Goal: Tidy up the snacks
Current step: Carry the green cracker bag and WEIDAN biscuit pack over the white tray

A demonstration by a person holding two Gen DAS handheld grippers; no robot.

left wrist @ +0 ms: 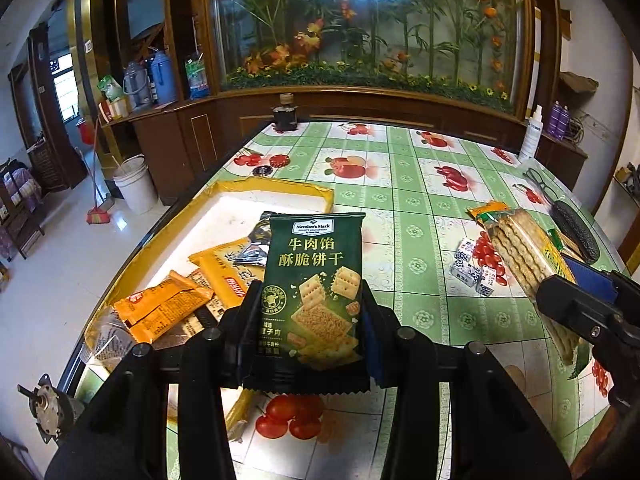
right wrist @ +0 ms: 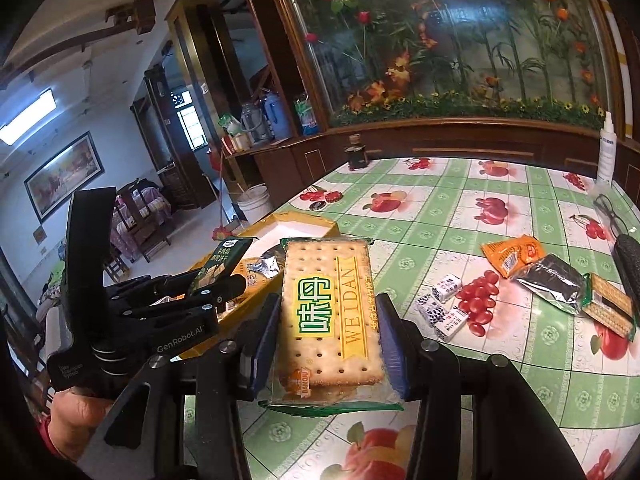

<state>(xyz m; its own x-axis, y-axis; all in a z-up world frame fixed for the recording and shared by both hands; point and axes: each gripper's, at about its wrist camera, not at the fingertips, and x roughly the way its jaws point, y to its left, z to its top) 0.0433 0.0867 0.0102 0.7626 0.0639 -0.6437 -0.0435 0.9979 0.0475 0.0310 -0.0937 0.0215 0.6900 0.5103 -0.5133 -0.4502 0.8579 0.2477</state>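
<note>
Both pairs of black fingers are clamped on packets, lifted clear for sorting: the left gripper [left wrist: 310,316] pinches a dark green foil biscuit sachet [left wrist: 316,288], the right gripper [right wrist: 328,340] a clear-wrapped WEIDAN cracker pack [right wrist: 330,316]. Beyond them sits the yellow-rimmed cardboard tray [left wrist: 276,190], already holding orange packets [left wrist: 160,308], likely the destination. More loose snacks lie further off on the green fruit-print tablecloth [left wrist: 400,208], before a flower-filled glass cabinet [left wrist: 360,20].

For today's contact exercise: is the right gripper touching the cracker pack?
Touching. The right wrist view shows the right gripper with a blue pad pressed on each side of the cracker pack.
</note>
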